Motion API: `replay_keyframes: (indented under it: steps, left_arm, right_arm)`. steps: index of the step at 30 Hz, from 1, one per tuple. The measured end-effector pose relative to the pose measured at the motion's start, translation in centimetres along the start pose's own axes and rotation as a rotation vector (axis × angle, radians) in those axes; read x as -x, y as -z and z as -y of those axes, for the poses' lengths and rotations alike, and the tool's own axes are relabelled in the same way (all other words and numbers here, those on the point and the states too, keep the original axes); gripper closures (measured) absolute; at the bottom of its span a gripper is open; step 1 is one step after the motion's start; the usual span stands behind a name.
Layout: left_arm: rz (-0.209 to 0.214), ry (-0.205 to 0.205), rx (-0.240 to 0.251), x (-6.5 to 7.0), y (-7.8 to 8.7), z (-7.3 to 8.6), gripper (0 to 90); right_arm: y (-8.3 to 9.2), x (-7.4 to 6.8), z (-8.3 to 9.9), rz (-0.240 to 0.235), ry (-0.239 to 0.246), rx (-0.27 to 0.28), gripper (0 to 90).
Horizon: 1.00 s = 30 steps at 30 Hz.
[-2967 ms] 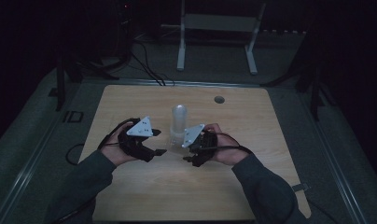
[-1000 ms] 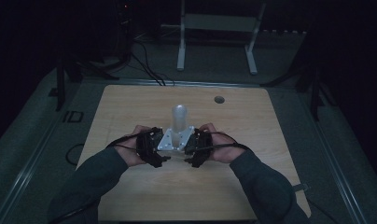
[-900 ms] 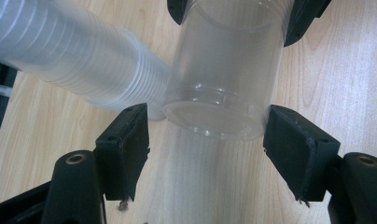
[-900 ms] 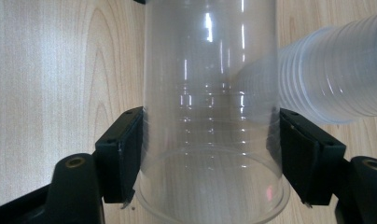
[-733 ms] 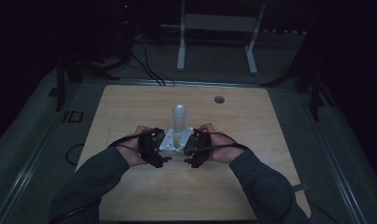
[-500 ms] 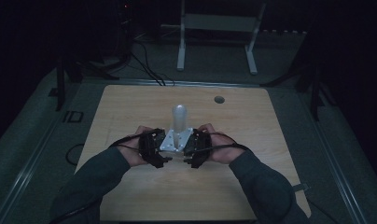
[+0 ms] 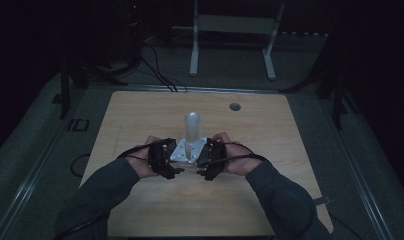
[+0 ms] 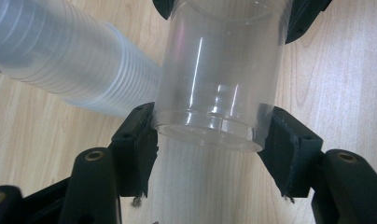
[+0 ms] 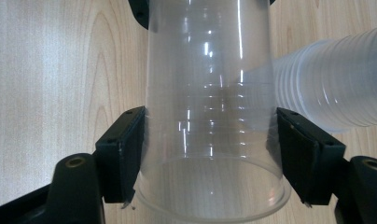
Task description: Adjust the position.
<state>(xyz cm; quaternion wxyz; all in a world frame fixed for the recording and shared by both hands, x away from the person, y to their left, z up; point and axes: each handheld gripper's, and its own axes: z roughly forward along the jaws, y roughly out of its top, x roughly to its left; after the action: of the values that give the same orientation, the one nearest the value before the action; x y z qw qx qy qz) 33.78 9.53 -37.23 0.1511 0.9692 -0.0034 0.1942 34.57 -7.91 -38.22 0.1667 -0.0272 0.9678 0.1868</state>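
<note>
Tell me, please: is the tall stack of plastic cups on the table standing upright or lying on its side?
Upright. In the high view the stack of cups rises straight from the table, just behind the two grippers, base down and top rounded.

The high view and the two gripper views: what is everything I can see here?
Clear plastic cup: one, see-through, lying level between both grippers, above the table.
Stack of translucent plastic cups: one stack, whitish, upright mid-table, beyond the grippers.
Light wooden table: one, pale wood, centre.
White metal stand: one, on the floor beyond the table.
Left gripper: black, jaws just closed onto the cup's base end.
Right gripper: black, clamped near the cup's rim.
</note>
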Motion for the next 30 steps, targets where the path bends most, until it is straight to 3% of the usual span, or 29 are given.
replay_keyframes:
  steps: [1,14,30]
  left_arm:
    - [-0.001,0.145,0.128,1.0,-0.9,0.0,40.8]
    - [-0.001,0.182,0.152,0.8,-1.0,1.0,41.9]
    - [-0.001,0.234,0.167,0.6,-1.4,2.1,41.9]
  right_arm:
    - [0.0,0.0,0.0,-0.007,0.0,0.001,29.0]
    - [0.4,0.1,0.1,-0.006,-0.012,0.031,16.2]
    - [1.6,0.2,0.1,0.009,-0.025,0.08,13.3]
